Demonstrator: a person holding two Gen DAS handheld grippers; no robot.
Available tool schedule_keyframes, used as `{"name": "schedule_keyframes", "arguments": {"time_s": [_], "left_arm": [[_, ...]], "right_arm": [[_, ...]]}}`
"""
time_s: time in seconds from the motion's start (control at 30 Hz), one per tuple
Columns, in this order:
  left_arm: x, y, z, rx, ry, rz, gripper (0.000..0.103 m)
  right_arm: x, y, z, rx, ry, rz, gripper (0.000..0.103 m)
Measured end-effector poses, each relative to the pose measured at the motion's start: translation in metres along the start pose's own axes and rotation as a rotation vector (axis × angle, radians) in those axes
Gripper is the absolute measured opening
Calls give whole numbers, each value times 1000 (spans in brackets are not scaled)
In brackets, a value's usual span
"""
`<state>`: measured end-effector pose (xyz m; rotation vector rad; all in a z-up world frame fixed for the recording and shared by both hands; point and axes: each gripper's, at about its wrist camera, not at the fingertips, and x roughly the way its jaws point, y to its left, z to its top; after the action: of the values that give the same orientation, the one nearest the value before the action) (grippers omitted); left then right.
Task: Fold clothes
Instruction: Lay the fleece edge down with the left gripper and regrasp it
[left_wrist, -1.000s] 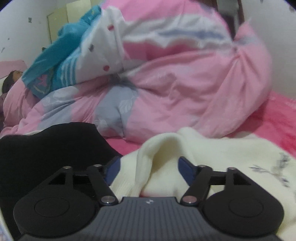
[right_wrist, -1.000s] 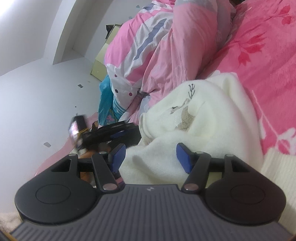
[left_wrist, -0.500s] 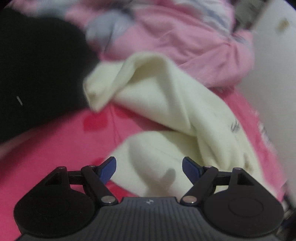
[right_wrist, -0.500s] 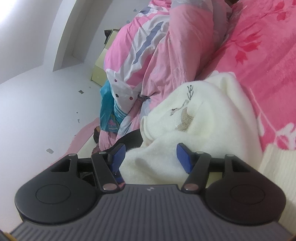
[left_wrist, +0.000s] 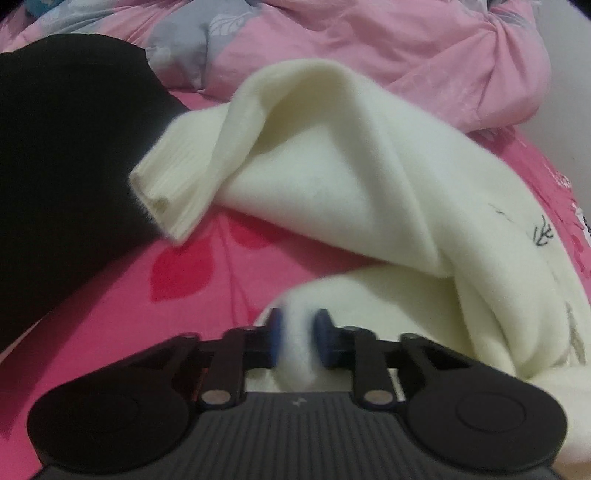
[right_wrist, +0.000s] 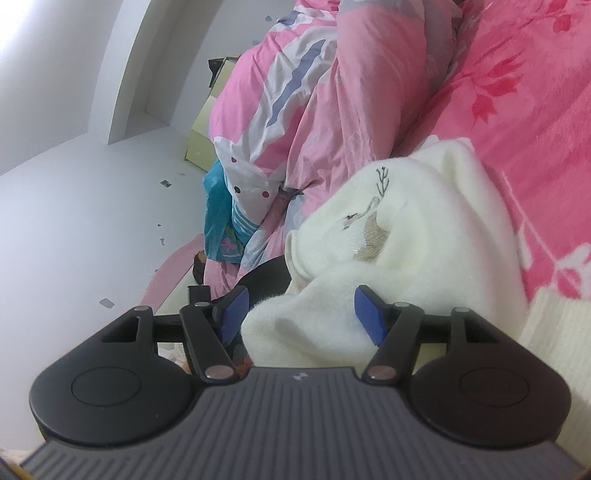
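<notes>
- Cream sweater (left_wrist: 369, 177) crumpled on the pink floral bedsheet (left_wrist: 207, 273), spreading ahead and to the right of the left gripper (left_wrist: 297, 339); one ribbed cuff (left_wrist: 166, 192) flopped ahead and to the left, touching the black garment (left_wrist: 66, 147).
- In the left wrist view, blue pads closing on a bunched edge of the knit right at the tips, fabric squeezed between them.
- In the right wrist view, right gripper (right_wrist: 301, 314) with pads (right_wrist: 369, 314) standing apart, opening slightly; a fold of the same sweater (right_wrist: 406, 229) between them, not visibly pinched.
- Step in hand, by judgement: taking hold of the sweater's edges before spreading it flat; folding proper not yet begun.
- Next move likely calls for a firm pinch on the right too, then lifting and drawing both holds apart.
- Beyond the sweater, heaped pink quilt (left_wrist: 388, 44) ahead; risk of dragging the cuff across the black garment.
</notes>
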<state>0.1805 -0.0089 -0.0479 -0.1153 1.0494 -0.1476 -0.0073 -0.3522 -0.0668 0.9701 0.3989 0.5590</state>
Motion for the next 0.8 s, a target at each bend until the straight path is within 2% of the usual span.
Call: {"name": "schedule_keyframes", "arguments": {"time_s": [0.13, 0.2, 0.3, 0.47, 0.57, 0.63, 0.73, 0.8], "left_arm": [[-20, 1, -10, -14, 2, 10, 11], [-35, 11, -20, -55, 11, -23, 10], [-69, 28, -46, -82, 5, -82, 10], [-101, 54, -96, -104, 22, -128, 10], [-111, 62, -118, -87, 3, -166, 11], [-119, 61, -122, -59, -39, -173, 12], [-128, 59, -126, -24, -100, -176, 26], [-132, 58, -126, -8, -136, -172, 40]], "right_arm": [[-1, -2, 1, 10, -1, 4, 64], [-2, -3, 1, 18, -3, 7, 64], [-4, -3, 0, 24, -4, 10, 64], [-4, -3, 0, 20, 2, 13, 64], [-6, -1, 1, 11, -2, 3, 64], [-9, 1, 1, 8, -14, -10, 64], [-22, 8, 4, -25, -55, -45, 66], [-41, 16, 9, -78, -112, -93, 69]]}}
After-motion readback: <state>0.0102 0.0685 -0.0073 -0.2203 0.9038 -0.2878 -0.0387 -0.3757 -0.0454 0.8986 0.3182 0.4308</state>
